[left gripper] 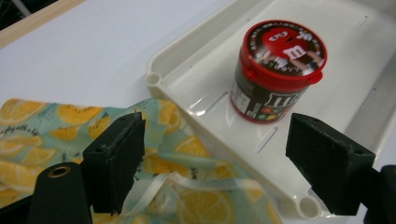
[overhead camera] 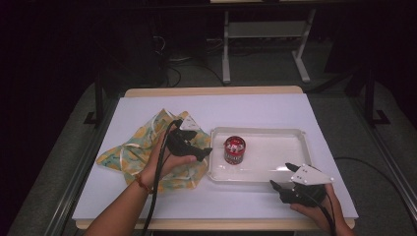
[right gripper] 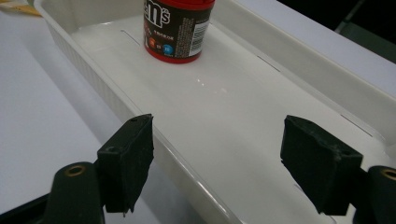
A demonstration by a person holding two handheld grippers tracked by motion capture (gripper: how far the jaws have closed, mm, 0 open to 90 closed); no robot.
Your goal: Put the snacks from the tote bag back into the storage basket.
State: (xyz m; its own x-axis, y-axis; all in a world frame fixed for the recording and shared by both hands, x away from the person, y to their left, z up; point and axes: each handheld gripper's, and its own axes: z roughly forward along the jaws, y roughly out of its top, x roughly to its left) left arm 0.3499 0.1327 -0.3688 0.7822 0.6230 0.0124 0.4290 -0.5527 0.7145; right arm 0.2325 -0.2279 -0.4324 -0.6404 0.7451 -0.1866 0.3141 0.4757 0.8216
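The candy tub [overhead camera: 234, 149] stands up in the left end of the white tray [overhead camera: 295, 133], just right of the spread, empty left gripper [overhead camera: 204, 152]; the right gripper [overhead camera: 281, 176], also spread and empty, is farther

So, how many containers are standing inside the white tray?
1. A single candy tub with a red lid stands upright in the left part of the white tray. The rest of the tray looks bare, and nothing seems hidden.

Red-lidded brown candy tub [overhead camera: 234, 150] sitting in white tray [overhead camera: 290, 169]; teal cloth [overhead camera: 128, 152] showing yellow lemon print under black left gripper [overhead camera: 204, 153].
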